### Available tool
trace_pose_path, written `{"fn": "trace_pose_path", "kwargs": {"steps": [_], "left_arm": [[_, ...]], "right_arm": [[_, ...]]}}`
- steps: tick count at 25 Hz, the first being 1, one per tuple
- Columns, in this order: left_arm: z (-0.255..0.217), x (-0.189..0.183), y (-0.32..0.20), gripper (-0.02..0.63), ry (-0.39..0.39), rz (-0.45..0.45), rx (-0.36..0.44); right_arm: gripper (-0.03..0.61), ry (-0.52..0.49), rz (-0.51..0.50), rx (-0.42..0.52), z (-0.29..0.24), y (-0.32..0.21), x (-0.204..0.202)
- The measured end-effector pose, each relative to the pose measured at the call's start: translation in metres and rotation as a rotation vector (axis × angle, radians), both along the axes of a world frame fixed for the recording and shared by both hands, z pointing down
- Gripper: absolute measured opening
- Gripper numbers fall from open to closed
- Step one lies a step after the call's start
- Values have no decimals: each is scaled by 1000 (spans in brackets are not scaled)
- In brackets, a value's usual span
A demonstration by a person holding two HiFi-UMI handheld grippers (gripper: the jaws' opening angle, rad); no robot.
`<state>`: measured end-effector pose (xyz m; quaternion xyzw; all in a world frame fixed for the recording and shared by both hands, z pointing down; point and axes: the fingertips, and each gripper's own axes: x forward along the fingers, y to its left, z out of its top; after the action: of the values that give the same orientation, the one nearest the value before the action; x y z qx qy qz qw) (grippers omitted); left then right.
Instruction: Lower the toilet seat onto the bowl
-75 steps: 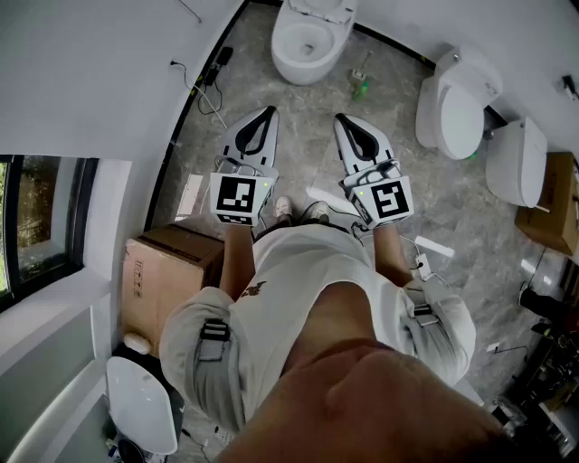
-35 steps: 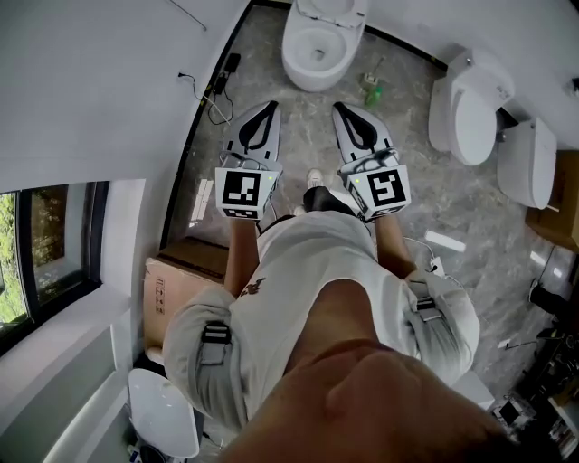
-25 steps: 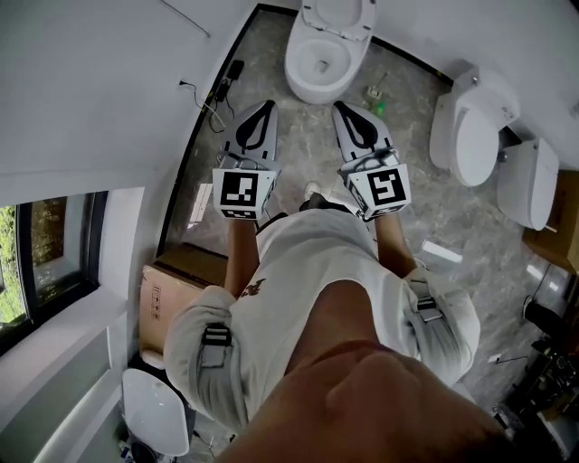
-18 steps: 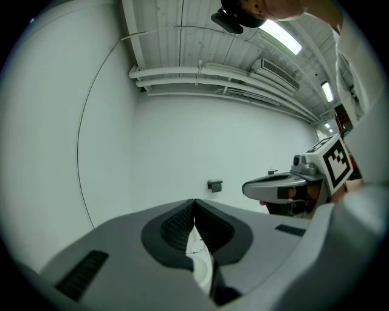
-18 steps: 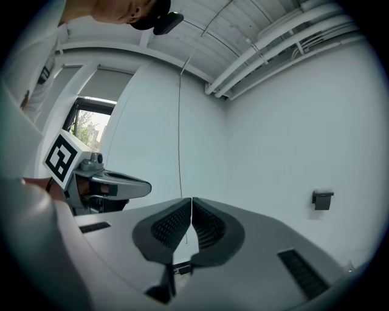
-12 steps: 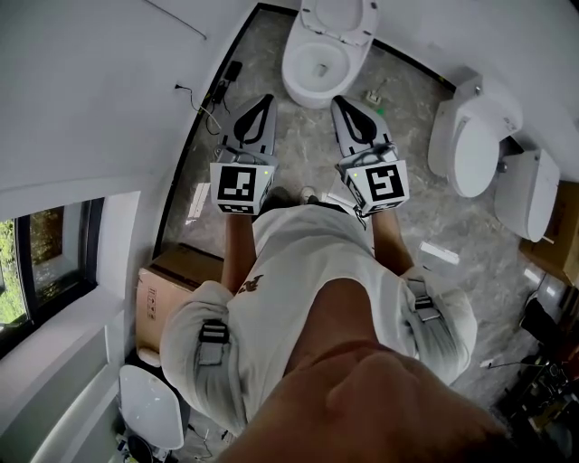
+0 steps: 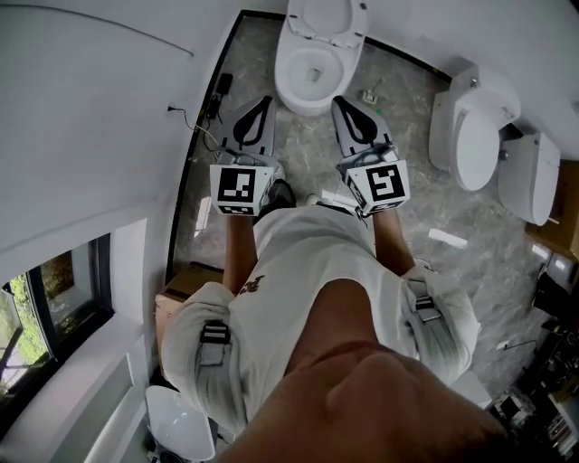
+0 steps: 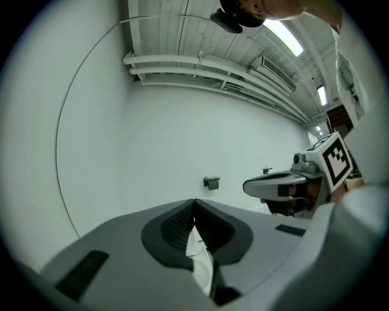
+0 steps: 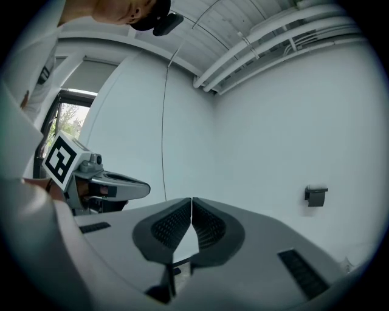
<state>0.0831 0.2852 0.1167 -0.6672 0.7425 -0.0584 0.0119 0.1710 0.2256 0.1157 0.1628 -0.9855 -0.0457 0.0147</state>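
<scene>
In the head view a white toilet (image 7: 303,77) stands at the top middle with its bowl uncovered. Its seat (image 7: 327,16) is raised at the back. My left gripper (image 7: 266,99) and right gripper (image 7: 338,100) are held side by side just short of the bowl's front rim, both shut and empty, touching nothing. In the left gripper view the left gripper (image 8: 194,200) points level at a white wall, with a sliver of white toilet (image 8: 202,258) below the jaws and the right gripper (image 8: 282,185) beside it. The right gripper (image 9: 191,199) sees the left gripper (image 9: 109,182).
Two more white toilets (image 7: 472,127) (image 7: 529,172) stand at the right. A cardboard box (image 7: 185,282) sits by the left wall behind me. A plug and cable (image 7: 215,95) lie along the left skirting. A small green bottle (image 7: 371,96) lies right of the bowl.
The person has walked toward the toilet: the bowl now sits just ahead of both gripper tips. The cardboard box has slid back at the left. Both grippers stay shut and side by side.
</scene>
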Motion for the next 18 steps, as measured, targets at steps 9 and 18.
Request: {"fn": "trace_pose_path", "kwargs": {"steps": [9, 18], "left_arm": [[-9, -74, -52, 23, -1, 106, 9], [-3, -132, -85, 23, 6, 221, 17]], "right_arm": [[21, 11, 113, 7, -7, -45, -65], [21, 27, 216, 10, -1, -64, -123]]}}
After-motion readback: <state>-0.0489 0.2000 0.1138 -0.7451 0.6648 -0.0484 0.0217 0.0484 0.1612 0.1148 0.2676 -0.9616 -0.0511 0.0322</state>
